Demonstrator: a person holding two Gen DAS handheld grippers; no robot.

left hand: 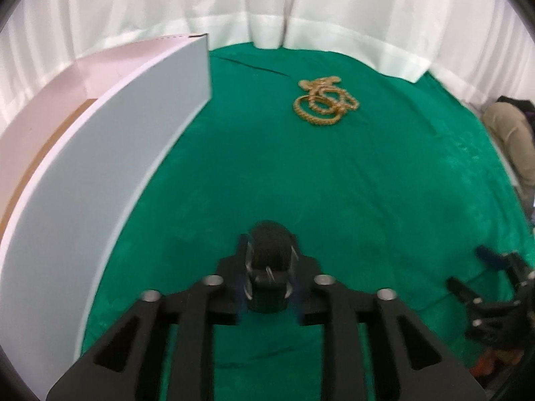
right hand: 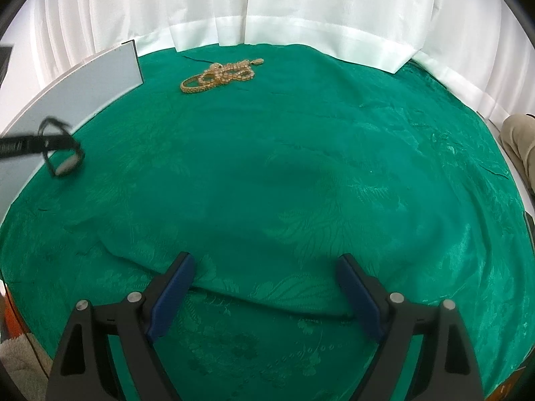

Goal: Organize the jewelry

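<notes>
Left gripper (left hand: pixel 269 280): black jaws with blue pads, clamped on a black watch (left hand: pixel 270 260). Left view showed the watch end-on, its strap a rounded dark loop with small bright metal glints at the sides, long axis running away from the camera. Right view showed the same watch (right hand: pixel 63 153) side-on at far left as a thin open loop hanging from the dark finger, just above the cloth (right hand: pixel 301 167) and close to the box (right hand: pixel 83 83); blurred, so detail could not be told.

Right gripper (right hand: pixel 265 295): jaws wide apart, nothing between the blue pads, only cloth below. In the left view it appeared small at the lower right edge (left hand: pixel 495 287).

Gold jewelry (left hand: pixel 324 102): a tangled heap of bangles and beaded chain, lying on the cloth toward the back, well apart from both grippers. Right view (right hand: pixel 220 72) showed it lower and flatter, long axis across the picture, a pendant at its right end.

Box: white, flat smooth walls; only the left view showed its brown inside floor (left hand: pixel 57 140) and pinkish far wall.

Cloth: green, glossy, woven leaf pattern, creased. Curtain (right hand: pixel 301 6): white, pleated, behind.
</notes>
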